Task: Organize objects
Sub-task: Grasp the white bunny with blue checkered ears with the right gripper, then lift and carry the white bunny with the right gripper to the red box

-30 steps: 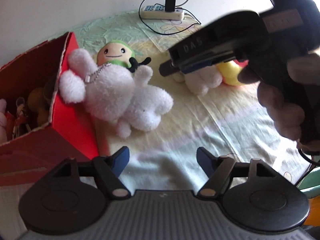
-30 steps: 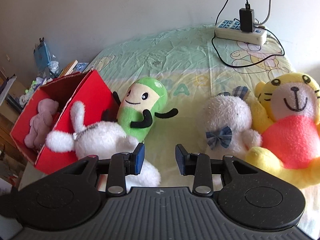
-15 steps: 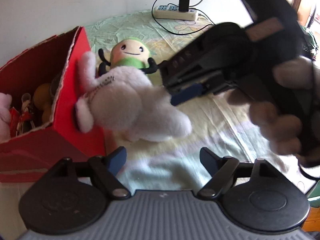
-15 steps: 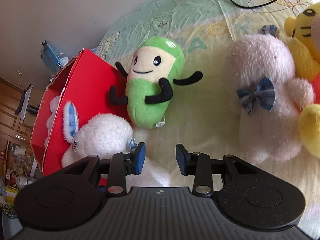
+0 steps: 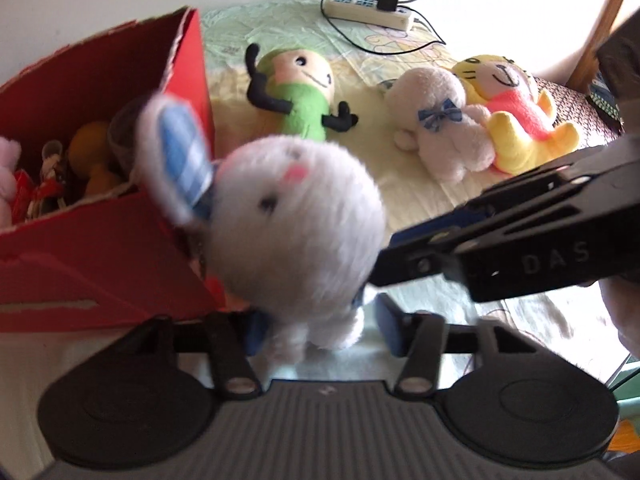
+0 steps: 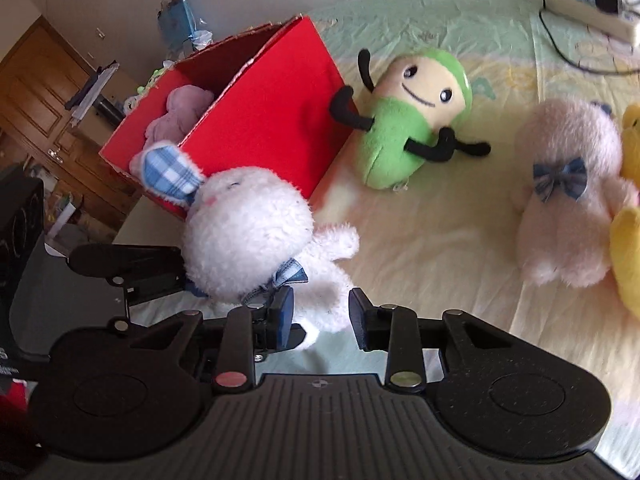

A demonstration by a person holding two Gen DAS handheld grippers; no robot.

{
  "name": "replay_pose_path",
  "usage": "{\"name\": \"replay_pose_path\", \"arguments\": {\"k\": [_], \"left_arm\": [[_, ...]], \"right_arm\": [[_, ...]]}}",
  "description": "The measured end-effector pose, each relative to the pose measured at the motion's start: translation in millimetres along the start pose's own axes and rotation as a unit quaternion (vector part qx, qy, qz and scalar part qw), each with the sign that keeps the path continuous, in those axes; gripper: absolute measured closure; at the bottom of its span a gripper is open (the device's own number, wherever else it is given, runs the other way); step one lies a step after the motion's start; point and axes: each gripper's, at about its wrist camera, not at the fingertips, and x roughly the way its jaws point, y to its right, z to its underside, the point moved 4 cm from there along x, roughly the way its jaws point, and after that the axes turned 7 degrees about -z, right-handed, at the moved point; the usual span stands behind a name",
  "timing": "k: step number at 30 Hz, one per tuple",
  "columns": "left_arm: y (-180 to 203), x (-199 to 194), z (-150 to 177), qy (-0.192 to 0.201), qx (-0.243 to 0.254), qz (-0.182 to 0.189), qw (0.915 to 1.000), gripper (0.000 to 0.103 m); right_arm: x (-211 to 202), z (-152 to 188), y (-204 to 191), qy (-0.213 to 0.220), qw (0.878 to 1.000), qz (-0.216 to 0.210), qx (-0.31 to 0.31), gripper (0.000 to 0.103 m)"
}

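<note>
**White plush rabbit, held upright beside the red box**

White rabbit (image 5: 296,224): plush, checked blue ear lining, blue ribbon at the neck. Long axis near vertical: head up, body and legs hanging down, ear tilted toward the box. Face turned to the left wrist camera. Located just in front of the near right corner of the red box (image 5: 100,256), over the bedsheet (image 6: 440,240).

Left gripper (image 5: 320,330): jaws have just been closing, now clamped on the rabbit's lower body.

Right gripper (image 6: 320,316): enters from the right in the left wrist view; its jaws stand partly apart, the rabbit's leg between them; whether the pads press it cannot be told.

Red box: open top, holds a pink plush (image 6: 180,114) and other small items.

Farther right on the sheet: green plush (image 6: 412,120) lying down, head pointing far; pale pink plush (image 6: 568,196); yellow plush (image 5: 516,120).

Far edge: power strip (image 5: 368,10).
</note>
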Motion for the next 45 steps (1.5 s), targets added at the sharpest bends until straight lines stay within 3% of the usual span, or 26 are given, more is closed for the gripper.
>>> {"name": "replay_pose_path", "arguments": {"k": [2, 4, 8, 14, 16, 18, 20, 25, 28, 33, 35, 37, 39, 41, 45], "left_arm": [[-4.9, 1.7, 1.9, -0.001, -0.012, -0.002, 0.9999, 0.061], [-8.7, 3.6, 1.5, -0.002, -0.017, -0.006, 0.9998, 0.073], [-15.0, 6.3, -3.3, 0.002, -0.026, -0.015, 0.9995, 0.076], [-10.7, 6.7, -7.8, 0.014, -0.02, -0.011, 0.9997, 0.073], [-8.1, 8.8, -9.5, 0.014, -0.022, 0.0, 0.9997, 0.062], [-6.2, 13.6, -11.5, 0.017, -0.028, 0.002, 0.9995, 0.039], [-5.7, 18.8, -13.1, 0.014, -0.034, 0.008, 0.9993, 0.038], [-2.0, 24.3, -11.0, 0.013, -0.03, 0.0, 0.9995, 0.038], [-4.9, 26.0, -8.9, 0.007, -0.033, 0.004, 0.9994, 0.039], [-5.6, 22.5, -7.8, 0.005, -0.028, 0.013, 0.9995, 0.039], [-4.4, 18.2, -6.2, 0.004, -0.022, 0.028, 0.9993, 0.036], [-2.5, 14.3, -4.3, 0.008, -0.016, 0.04, 0.999, 0.024], [0.1, 11.2, -3.2, 0.016, -0.013, 0.046, 0.9987, 0.019], [3.6, 12.7, -2.6, 0.011, -0.01, 0.056, 0.9983, 0.02], [10.8, 17.3, -0.6, -0.003, -0.01, 0.076, 0.9971, 0.032]], "right_arm": [[1.8, -7.2, 3.9, 0.011, 1.0, -0.007, -0.018, 0.062], [5.8, -12.2, 7.6, 0.01, 0.999, -0.025, -0.034, 0.056], [21.3, -20.8, 11.8, 0.007, 0.998, -0.038, -0.039, 0.056], [26.3, -30.6, 34.1, 0.017, 0.996, -0.073, 0.047, 0.052], [27.7, -32.4, 37.4, 0.017, 0.996, -0.069, 0.061, 0.051], [34.5, -35.0, 38.3, 0.013, 0.996, -0.07, 0.058, 0.042], [42.2, -36.9, 39.7, 0.01, 0.995, -0.074, 0.063, 0.038], [51.1, -34.2, 36.9, 0.0, 0.991, -0.103, 0.08, 0.039], [50.7, -29.4, 33.5, -0.003, 0.988, -0.123, 0.096, 0.049], [35.7, -24.7, 25.4, 0.001, 0.99, -0.115, 0.088, 0.058], [29.2, -21.0, 24.4, 0.0, 0.989, -0.114, 0.09, 0.059], [24.3, -15.3, 23.8, -0.003, 0.988, -0.117, 0.095, 0.059], [20.5, -8.1, 22.1, -0.007, 0.988, -0.117, 0.099, 0.059], [17.3, -1.5, 20.6, -0.005, 0.988, -0.111, 0.106, 0.059], [11.0, 7.9, 19.2, 0.008, 0.988, -0.094, 0.122, 0.059]]}}
